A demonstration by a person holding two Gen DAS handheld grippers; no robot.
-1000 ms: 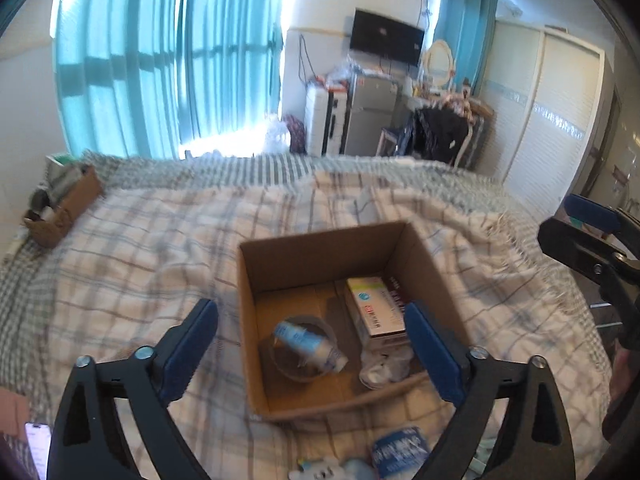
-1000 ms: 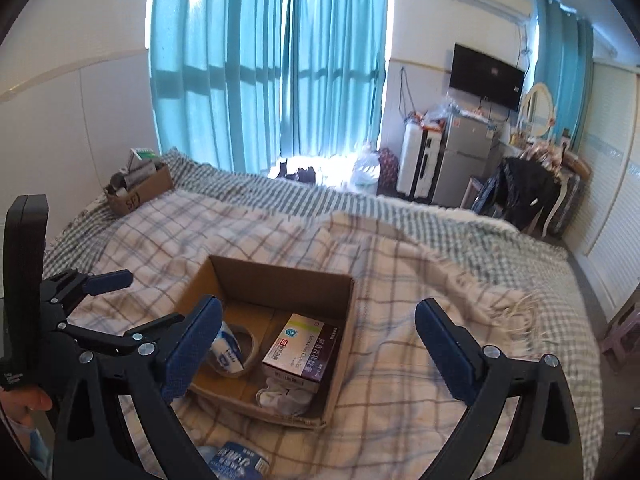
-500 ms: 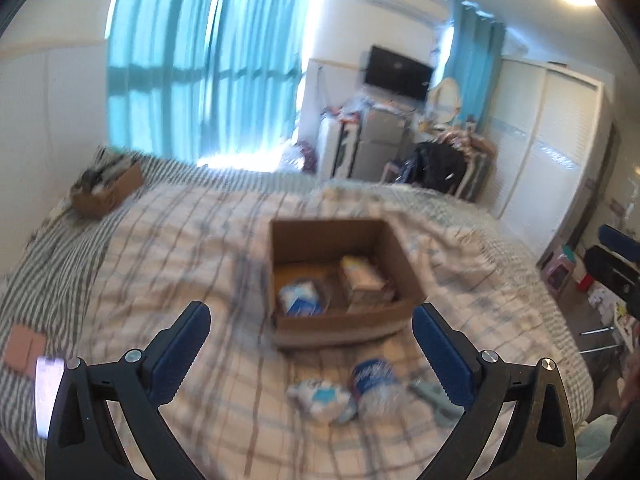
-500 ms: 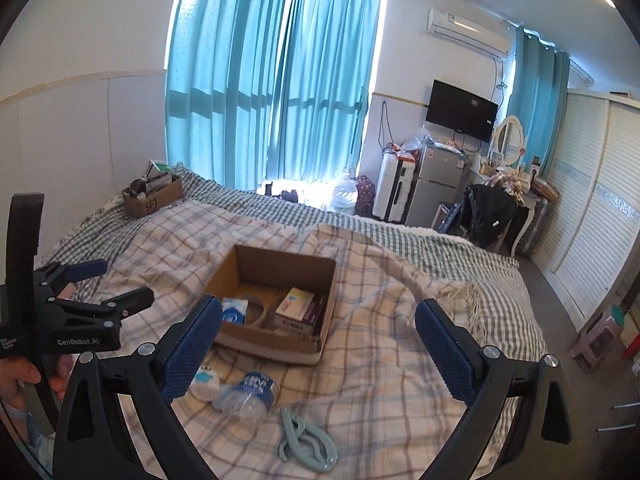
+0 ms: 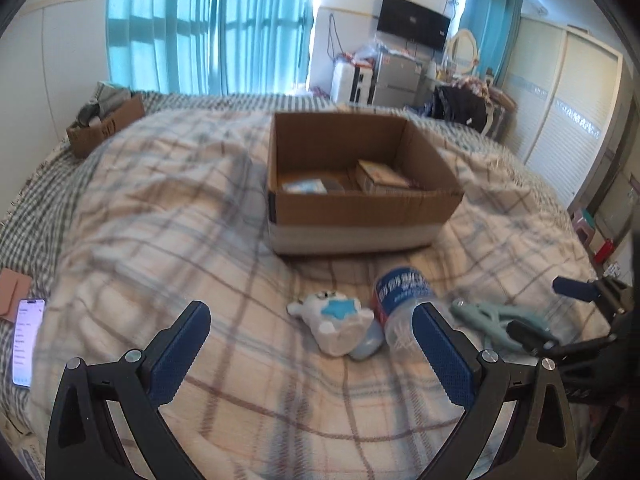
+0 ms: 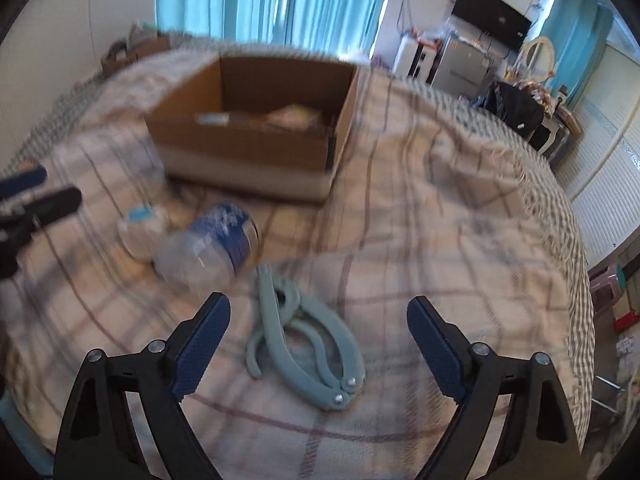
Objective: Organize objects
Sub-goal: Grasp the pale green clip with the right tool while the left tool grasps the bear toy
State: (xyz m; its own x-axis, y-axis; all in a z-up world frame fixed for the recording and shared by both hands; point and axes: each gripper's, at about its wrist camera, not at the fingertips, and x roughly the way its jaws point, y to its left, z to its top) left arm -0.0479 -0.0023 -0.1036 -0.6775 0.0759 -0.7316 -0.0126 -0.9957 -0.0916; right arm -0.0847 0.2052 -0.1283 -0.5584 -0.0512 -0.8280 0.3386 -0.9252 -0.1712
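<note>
1. The left gripper (image 5: 308,344) hangs low over the plaid bed blanket (image 5: 160,220), jaws spread wide, nothing between them. The right gripper (image 6: 318,344) is the same: jaws spread, empty.
2. Loose things lie on the bed in front of the open brown cardboard box (image 5: 360,204). Left to right: a small white plush toy with a blue star patch (image 5: 334,320), a clear plastic water bottle with a blue label (image 5: 400,300), and a pale green folding plastic hanger (image 6: 304,340).
3. Risk, left side: the toy touches the bottle. A closing jaw probably nudges the bottle, and since it lies on its side on soft bedding it may roll off.
4. Risk, middle: the bottle is smooth and thin-walled, and a pinch near its crumpled end may slip or buckle.
5. Risk, right side: the hanger lies flat between the right jaws. Its hinged arms may swing or snag the blanket when lifted.
6. Both views are motion-blurred, so the box contents are unclear; a drop onto items inside may tip them.
</note>
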